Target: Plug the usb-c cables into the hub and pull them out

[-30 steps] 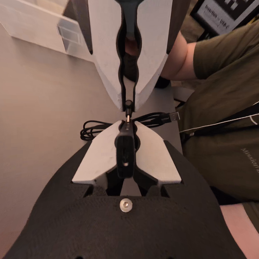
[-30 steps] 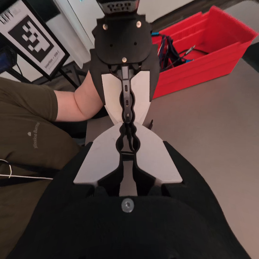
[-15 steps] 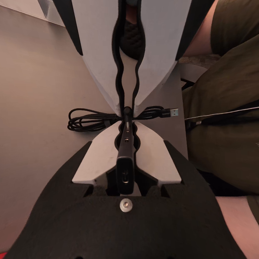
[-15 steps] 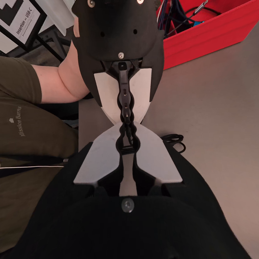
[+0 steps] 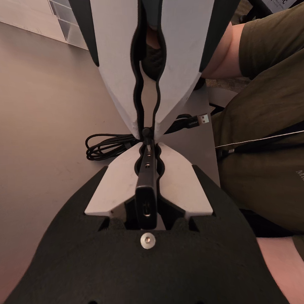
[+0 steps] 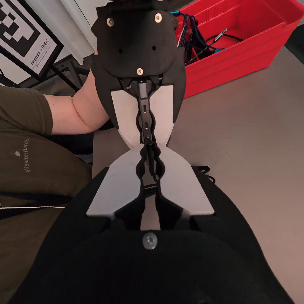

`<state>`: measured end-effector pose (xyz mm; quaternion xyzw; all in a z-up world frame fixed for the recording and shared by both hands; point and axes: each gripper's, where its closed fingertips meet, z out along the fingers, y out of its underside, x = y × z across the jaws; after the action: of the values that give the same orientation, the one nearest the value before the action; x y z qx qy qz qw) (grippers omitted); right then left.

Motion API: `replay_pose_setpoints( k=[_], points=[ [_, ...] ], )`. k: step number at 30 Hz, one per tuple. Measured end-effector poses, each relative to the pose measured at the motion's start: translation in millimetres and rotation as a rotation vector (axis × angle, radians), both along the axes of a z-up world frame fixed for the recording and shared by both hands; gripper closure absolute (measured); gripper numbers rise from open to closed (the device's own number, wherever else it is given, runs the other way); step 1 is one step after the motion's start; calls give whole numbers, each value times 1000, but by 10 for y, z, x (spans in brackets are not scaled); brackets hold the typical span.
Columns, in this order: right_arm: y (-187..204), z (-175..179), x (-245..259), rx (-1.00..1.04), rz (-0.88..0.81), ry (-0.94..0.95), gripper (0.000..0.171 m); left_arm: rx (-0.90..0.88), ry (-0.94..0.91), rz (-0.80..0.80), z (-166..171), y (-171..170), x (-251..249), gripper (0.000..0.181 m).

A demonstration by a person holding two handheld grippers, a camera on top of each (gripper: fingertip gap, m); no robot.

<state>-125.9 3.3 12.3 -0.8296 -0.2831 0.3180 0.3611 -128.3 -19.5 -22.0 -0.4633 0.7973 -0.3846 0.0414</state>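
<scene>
My left gripper (image 5: 148,144) is shut on a dark grey hub (image 5: 146,189), held edge-up with its side ports showing. My right gripper (image 5: 146,133) comes in from above, tip to tip, shut on the black USB-C plug (image 5: 146,131). The plug's tip meets the hub's front end, with a sliver of metal showing between them. In the right wrist view my right gripper (image 6: 150,145) pinches the plug (image 6: 150,158), and the left gripper (image 6: 147,141) holds the hub (image 6: 145,111) opposite. The cable's black coil (image 5: 105,148) and its USB-A end (image 5: 203,119) lie on the grey table (image 5: 41,115) below.
A red bin (image 6: 246,65) with several cables stands at the far right of the table. A clear plastic box (image 5: 62,28) sits at the back left. A framed marker sign (image 6: 24,37) stands off the table. The person's arm (image 6: 79,115) and green shirt are close by the table edge. The grippers are tip to tip, or close to it.
The two grippers have come together. The gap and bare metal tip between plug and hub seen a second ago has closed to a sliver. The coil has stayed on the table.
</scene>
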Motion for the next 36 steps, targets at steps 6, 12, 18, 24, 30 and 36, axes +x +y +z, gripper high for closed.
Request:
replay_pose_setpoints(
  k=[6,12,18,24,30,36],
  points=[
    [20,39,13,14,-19,19,162,-2,-23,11,37,13,31,173],
    [50,-29,1,17,-53,-47,163,8,12,20,-34,35,30,174],
    [70,-66,8,2,-56,-40,163,4,27,31,-67,53,41,172],
    [73,-209,-27,-55,12,-19,162,-37,77,36,-139,41,24,170],
    [211,-402,151,-71,-61,-74,162,89,15,163,-53,397,-63,115],
    [361,-611,328,-98,-165,-147,162,109,-209,521,630,1190,-577,121]
  ],
)
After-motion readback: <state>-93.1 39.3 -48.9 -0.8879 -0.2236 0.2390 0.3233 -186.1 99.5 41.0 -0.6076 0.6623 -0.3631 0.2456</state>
